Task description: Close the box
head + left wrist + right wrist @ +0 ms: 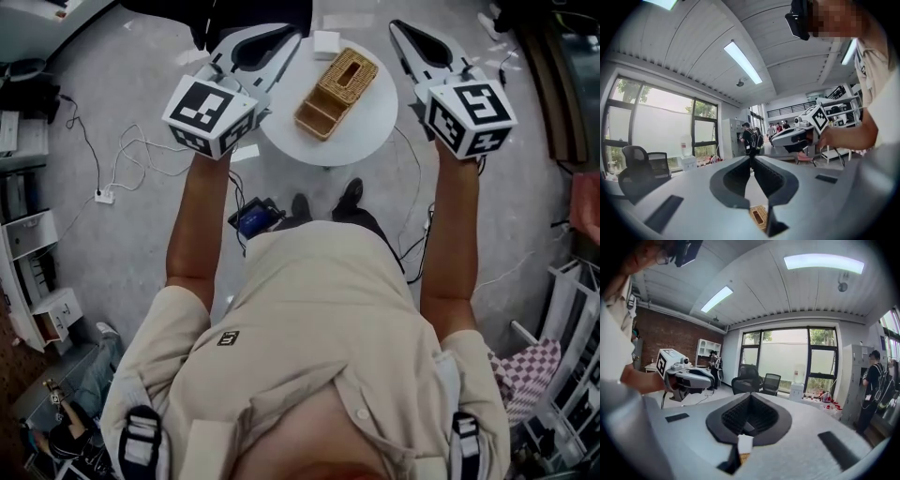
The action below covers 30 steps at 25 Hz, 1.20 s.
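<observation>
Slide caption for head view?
Left gripper and right gripper, both shut, flank the open woven box on the round table.

This is an open-plan office or lab workspace. Long strip lights (820, 262) run along a ribbed ceiling, tall windows (787, 357) face black office chairs (746, 378), a brick wall (670, 333) backs white shelving (705, 350), and cables (122, 159) trail across the grey floor (141, 56).
</observation>
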Available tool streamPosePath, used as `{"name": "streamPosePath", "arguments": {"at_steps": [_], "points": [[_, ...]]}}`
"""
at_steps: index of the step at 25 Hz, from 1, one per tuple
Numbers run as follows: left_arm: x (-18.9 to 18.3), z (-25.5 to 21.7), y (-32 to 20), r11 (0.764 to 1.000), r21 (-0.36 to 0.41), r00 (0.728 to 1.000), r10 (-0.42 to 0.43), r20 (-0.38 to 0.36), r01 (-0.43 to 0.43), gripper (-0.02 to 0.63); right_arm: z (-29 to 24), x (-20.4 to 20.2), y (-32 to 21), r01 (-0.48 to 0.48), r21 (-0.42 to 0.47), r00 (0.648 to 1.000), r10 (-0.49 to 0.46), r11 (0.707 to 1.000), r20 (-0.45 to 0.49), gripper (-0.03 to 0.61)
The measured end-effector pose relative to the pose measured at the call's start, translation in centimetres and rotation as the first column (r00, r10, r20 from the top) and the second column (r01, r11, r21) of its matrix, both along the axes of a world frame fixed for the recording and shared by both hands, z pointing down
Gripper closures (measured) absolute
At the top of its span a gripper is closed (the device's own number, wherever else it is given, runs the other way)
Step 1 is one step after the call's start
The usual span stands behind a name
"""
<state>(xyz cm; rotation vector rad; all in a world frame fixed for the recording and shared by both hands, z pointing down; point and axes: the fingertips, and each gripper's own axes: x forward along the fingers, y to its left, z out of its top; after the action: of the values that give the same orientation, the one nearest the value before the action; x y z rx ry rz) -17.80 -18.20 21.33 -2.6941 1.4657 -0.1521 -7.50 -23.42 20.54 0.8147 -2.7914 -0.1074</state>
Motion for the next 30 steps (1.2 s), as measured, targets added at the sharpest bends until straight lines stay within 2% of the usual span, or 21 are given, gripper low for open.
{"name": "streamPosePath", "arguments": {"at_steps": [18,30], "points": [[1.8,-6.0,5.2,0.991,0.118,0.998,0.070,-0.001,-0.070,0.591,-3.6,2.7,7.1,-0.031,0.065,0.999,0.033,0.997,-0.034,0.588],[2.0,-6.0,6.2,0.993,0.099,0.998,0.061,0.005,-0.061,0.591,-3.9,3.0,8.3,-0.028,0.074,0.998,0.032,0.997,-0.052,0.588]]}}
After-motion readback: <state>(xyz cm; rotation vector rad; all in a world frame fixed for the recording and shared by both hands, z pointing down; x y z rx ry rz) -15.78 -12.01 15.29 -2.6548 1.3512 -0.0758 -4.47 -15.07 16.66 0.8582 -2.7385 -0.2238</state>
